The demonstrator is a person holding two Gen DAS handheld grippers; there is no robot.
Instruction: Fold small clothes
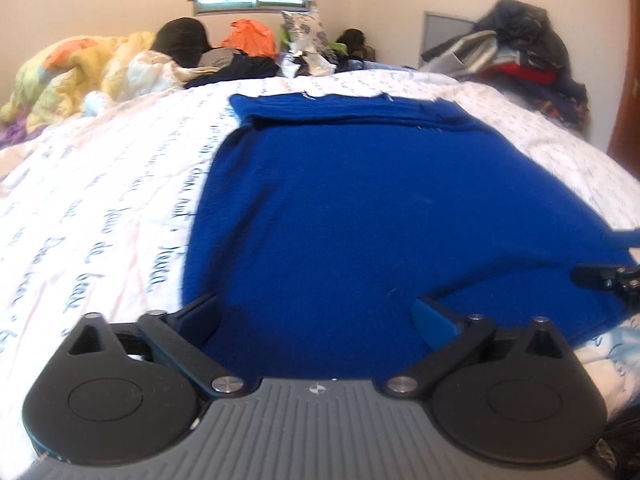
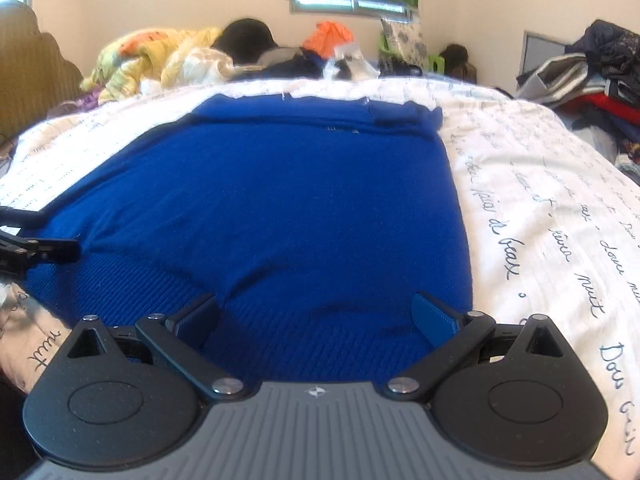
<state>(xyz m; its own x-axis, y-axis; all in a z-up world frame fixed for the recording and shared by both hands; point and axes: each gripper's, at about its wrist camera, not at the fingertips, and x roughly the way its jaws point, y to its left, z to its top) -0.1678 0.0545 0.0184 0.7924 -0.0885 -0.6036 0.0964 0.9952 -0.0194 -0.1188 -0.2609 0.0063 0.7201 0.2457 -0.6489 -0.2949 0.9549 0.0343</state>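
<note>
A blue knitted garment [image 1: 360, 200] lies spread flat on the bed, its far part folded over in a band [image 1: 352, 114]. My left gripper [image 1: 316, 308] hovers over the near left part of the garment, jaws wide apart, nothing pinched between the pads. My right gripper [image 2: 314, 304] stands over the ribbed near hem [image 2: 304, 332] toward the right edge of the garment [image 2: 280, 200], also open and empty. Each gripper shows at the rim of the other's view: the right gripper [image 1: 604, 276] and the left gripper [image 2: 40, 248].
The bed has a white sheet with dark script [image 1: 100, 208] [image 2: 540, 200]. A yellow quilt [image 1: 68, 72] and loose clothes [image 1: 240, 60] are heaped at the far end. Another clothes pile [image 1: 516, 52] rises at the far right. A padded brown headboard [image 2: 28, 72] stands at the left.
</note>
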